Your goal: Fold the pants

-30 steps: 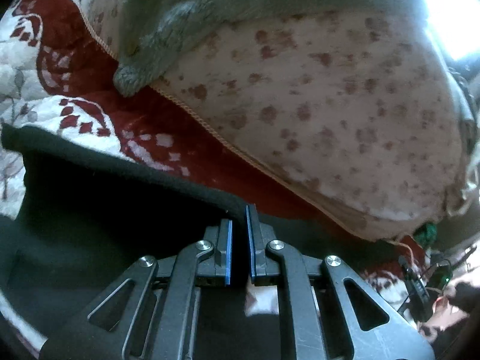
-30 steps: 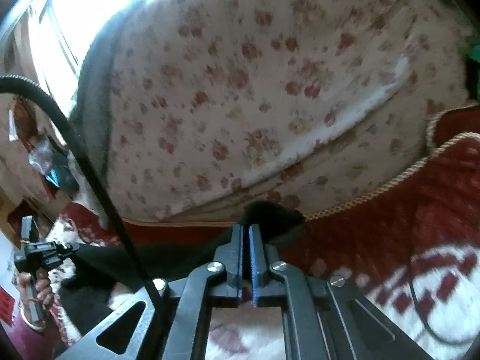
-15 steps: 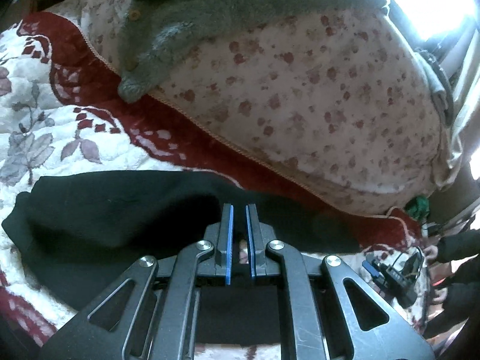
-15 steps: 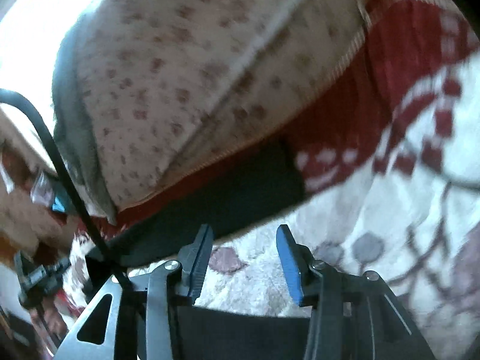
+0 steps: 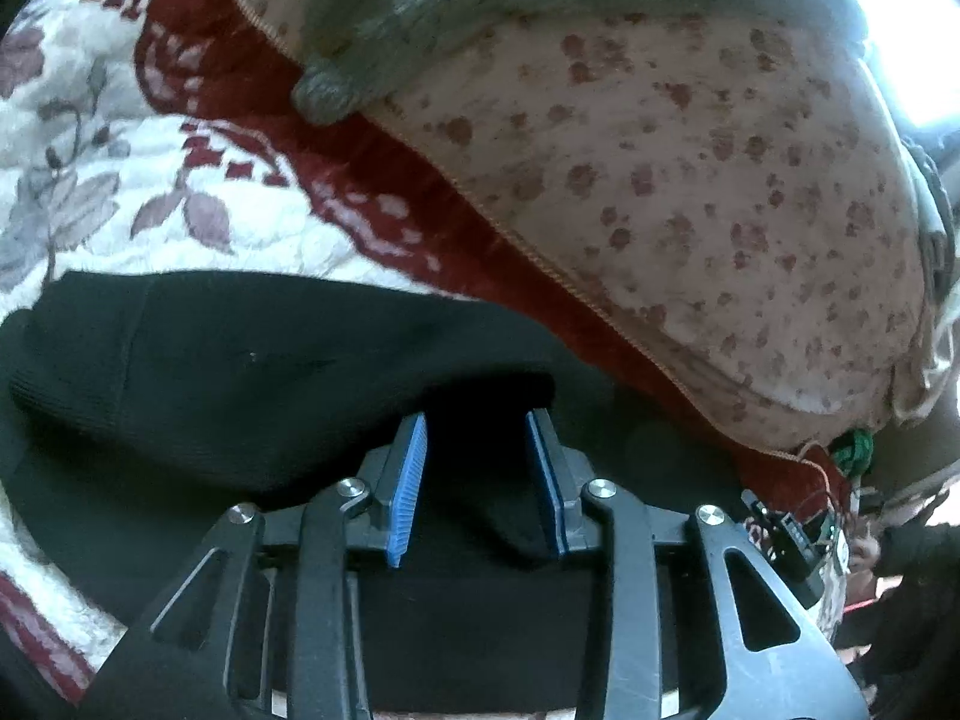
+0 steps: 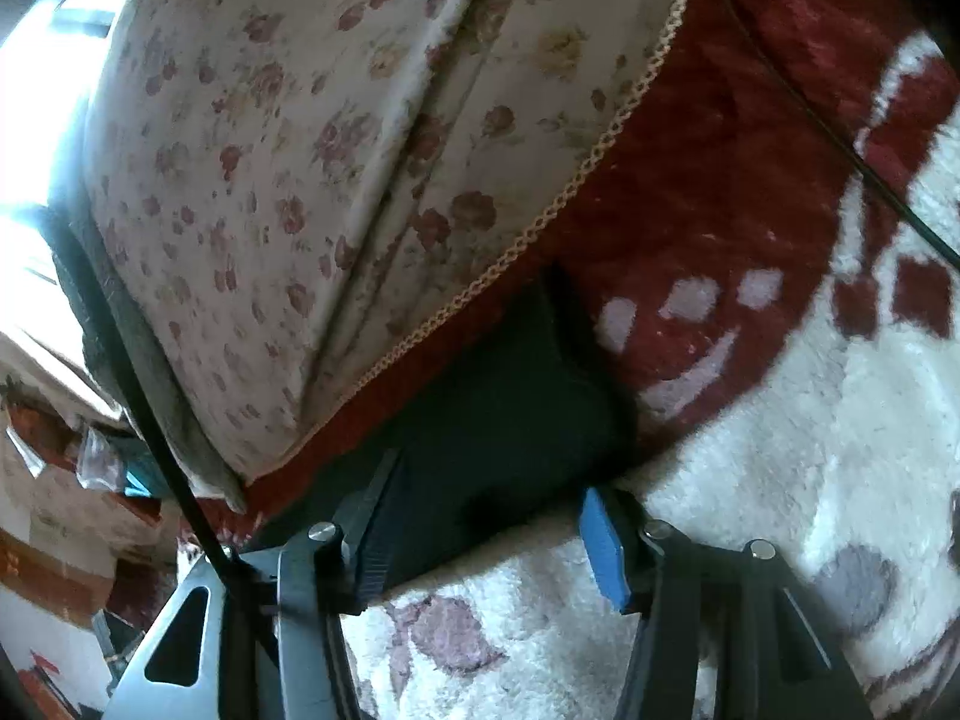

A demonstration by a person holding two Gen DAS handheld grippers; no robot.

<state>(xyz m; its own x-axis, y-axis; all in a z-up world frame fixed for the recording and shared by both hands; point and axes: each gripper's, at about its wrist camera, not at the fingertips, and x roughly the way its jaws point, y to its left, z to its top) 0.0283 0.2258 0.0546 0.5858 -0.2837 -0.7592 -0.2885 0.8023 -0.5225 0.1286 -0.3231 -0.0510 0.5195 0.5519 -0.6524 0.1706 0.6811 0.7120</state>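
Left wrist view: your left tool (image 5: 477, 468) stands partly open above the black pants (image 5: 252, 372); its jaws have just been opening. Dark cloth lies between and beneath the blue pads (image 5: 408, 486), but they do not press on it, so nothing is held. A folded edge of the pants runs across the picture just ahead of the fingertips, with the bulk of the cloth spreading toward the left of the frame.

Right wrist view: your right tool (image 6: 492, 534) is wider open, its jaws likewise just opened, and grips nothing. The pants (image 6: 498, 420) end here in a squared corner that lies between the fingers and just ahead of them; the near edge crosses the gap, while the right-hand pad (image 6: 606, 546) sits over the bare blanket (image 6: 780, 420).

Both views: the pants rest flat on the red-and-white flowered blanket, beside a flowered pillow (image 5: 690, 180) with a grey fleece garment (image 5: 384, 36) draped on it. The long axis of the pants appears to run crosswise between your two tools, though neither view shows the full length, so take that as probable only. Each tool sits at one end of that axis; the right one is nearer a free corner, the left one nearer a thick fold.

Judged step: one fold has been laid and released; the next grasp would turn on taking the near edge and carrying it away from you. No containers are in view.
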